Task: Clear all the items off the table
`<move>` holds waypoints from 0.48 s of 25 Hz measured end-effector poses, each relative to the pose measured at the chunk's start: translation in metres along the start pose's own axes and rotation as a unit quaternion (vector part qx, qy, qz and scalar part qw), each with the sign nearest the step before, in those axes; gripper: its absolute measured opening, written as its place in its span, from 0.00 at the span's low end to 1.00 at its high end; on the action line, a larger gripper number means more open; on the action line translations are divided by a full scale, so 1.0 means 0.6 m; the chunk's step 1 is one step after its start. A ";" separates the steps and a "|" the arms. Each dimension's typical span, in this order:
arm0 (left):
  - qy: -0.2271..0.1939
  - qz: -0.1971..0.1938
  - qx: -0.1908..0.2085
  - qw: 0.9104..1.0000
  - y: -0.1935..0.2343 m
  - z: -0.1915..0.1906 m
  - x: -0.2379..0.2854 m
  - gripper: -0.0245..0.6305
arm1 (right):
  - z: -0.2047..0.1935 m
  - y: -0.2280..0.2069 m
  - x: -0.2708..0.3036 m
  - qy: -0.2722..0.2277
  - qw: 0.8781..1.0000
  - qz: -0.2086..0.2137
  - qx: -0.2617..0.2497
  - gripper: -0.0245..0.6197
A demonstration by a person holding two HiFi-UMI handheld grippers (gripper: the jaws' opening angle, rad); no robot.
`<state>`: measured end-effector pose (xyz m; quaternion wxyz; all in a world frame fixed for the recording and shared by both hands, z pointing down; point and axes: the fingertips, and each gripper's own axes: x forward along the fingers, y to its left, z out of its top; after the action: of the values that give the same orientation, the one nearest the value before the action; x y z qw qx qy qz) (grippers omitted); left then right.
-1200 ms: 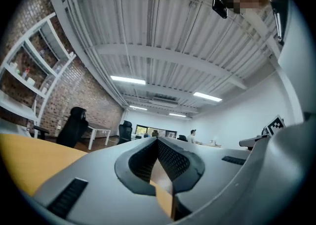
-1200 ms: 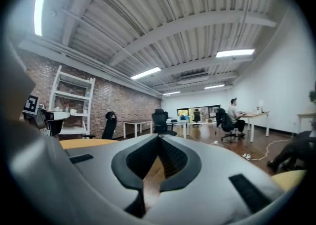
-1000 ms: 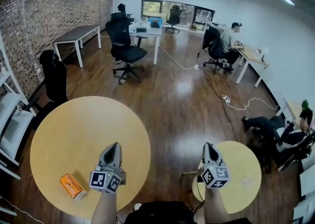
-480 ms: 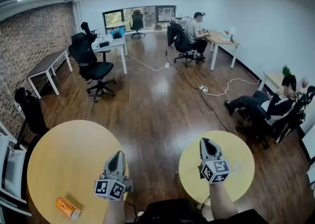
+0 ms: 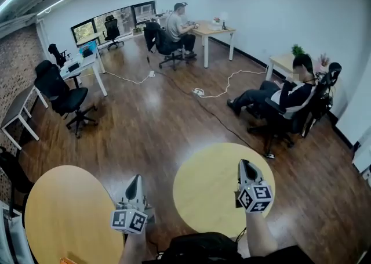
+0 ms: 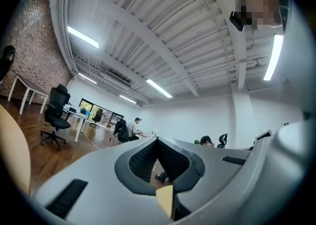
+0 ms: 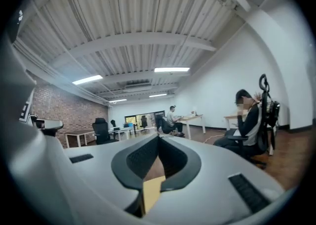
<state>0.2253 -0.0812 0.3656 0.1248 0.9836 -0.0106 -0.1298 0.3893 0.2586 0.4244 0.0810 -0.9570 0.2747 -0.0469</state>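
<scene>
Now two round tables (image 5: 64,216) (image 5: 211,184), two closed empty grippers (image 5: 135,178) (image 5: 244,164)

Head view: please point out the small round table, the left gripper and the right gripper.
small round table (image 5: 203,190), head view, on the bare yellow top.
left gripper (image 5: 136,178), head view, at the tip where its fingers meet.
right gripper (image 5: 244,163), head view, at the tip where its fingers meet.

Seated person (image 5: 285,96) right, black office chair (image 5: 62,96) left, wooden floor (image 5: 151,123) between.
</scene>
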 end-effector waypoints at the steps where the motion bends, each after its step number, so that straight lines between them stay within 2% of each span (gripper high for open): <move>1: 0.006 -0.014 -0.002 1.000 -0.023 -0.014 0.024 0.04 | 0.002 -0.036 -0.010 -0.001 1.000 -0.020 0.003 0.05; 4: 0.032 -0.061 -0.008 0.998 -0.099 -0.060 0.087 0.04 | 0.002 -0.131 -0.049 -0.008 0.997 -0.071 0.016 0.05; 6: 0.047 -0.092 -0.004 0.995 -0.145 -0.088 0.119 0.04 | -0.002 -0.176 -0.070 -0.014 0.996 -0.090 0.024 0.04; 12: 0.073 -0.157 0.000 0.985 -0.223 -0.126 0.170 0.04 | 0.011 -0.217 -0.141 -0.034 0.989 -0.141 0.005 0.05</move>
<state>0.3418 0.0615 0.3772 0.1031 0.9799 0.1528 -0.0760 0.3859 0.4136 0.4379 0.0877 -0.9867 0.1340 -0.0272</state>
